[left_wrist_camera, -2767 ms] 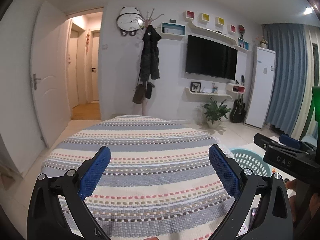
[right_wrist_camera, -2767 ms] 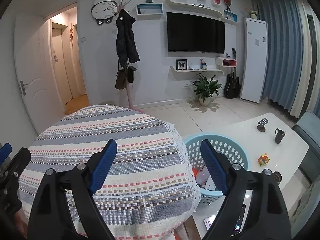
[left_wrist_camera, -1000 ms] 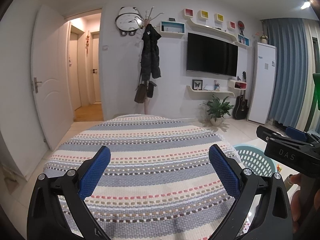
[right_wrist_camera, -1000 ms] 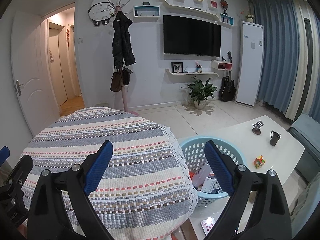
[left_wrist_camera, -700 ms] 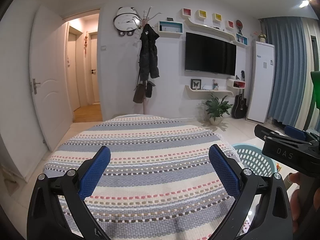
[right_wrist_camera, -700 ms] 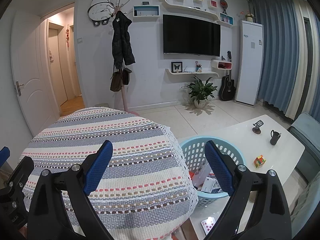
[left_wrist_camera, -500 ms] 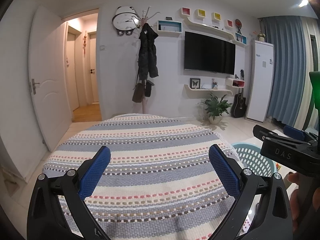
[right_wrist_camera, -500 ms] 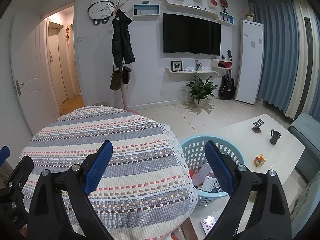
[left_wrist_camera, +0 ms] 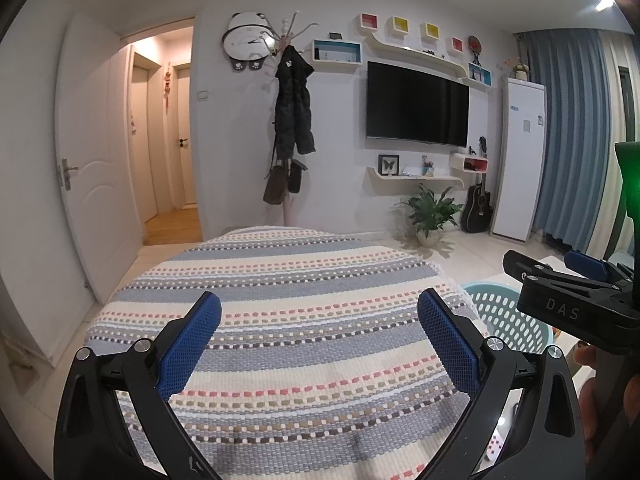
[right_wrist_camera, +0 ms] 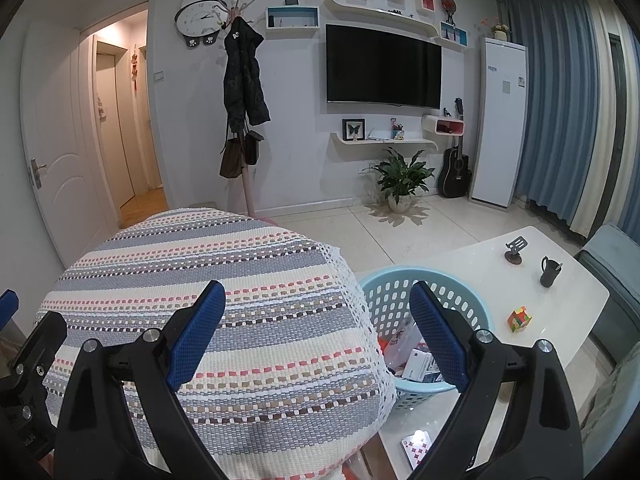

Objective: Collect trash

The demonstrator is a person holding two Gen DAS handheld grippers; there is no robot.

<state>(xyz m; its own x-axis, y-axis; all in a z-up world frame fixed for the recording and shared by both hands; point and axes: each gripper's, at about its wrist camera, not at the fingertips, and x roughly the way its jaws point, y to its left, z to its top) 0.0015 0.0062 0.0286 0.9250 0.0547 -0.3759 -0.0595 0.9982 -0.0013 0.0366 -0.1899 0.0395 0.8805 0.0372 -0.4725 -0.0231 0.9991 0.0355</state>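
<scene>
Level and forward-facing, the left gripper (left_wrist_camera: 318,322) hangs above a striped woven cloth (left_wrist_camera: 288,320), its blue-padded fingers (left_wrist_camera: 190,344) spread wide apart with nothing between them; the cloth drapes over a rounded surface below both tools, and what lies under it cannot be told. Alongside it, the right gripper (right_wrist_camera: 316,312) is held at much the same height and angle, its fingers (right_wrist_camera: 436,340) likewise wide apart and empty; its left finger sits over the cloth (right_wrist_camera: 240,300) and its right finger over a light blue basket (right_wrist_camera: 472,304). From the left wrist view the right gripper (left_wrist_camera: 560,284) shows at the right edge, side on, with part of the person's hand (left_wrist_camera: 600,396) beneath it; from the right wrist view a part of the left gripper (right_wrist_camera: 24,360) shows at the left edge.

The basket stands on a white bench (right_wrist_camera: 560,312) just beside the lace edge of the cloth; inside it lies the trash (right_wrist_camera: 416,360), a heap of small packets and wrappers, partly hidden behind the right finger. On the bench beyond the basket sit a colour cube (right_wrist_camera: 519,318), a small black cup (right_wrist_camera: 549,272) and a small stand (right_wrist_camera: 515,251), all well apart from the basket; a red-patterned card (right_wrist_camera: 416,444) lies on the near part of the bench. In the left wrist view the basket (left_wrist_camera: 504,312) shows beyond the right edge of the cloth.
</scene>
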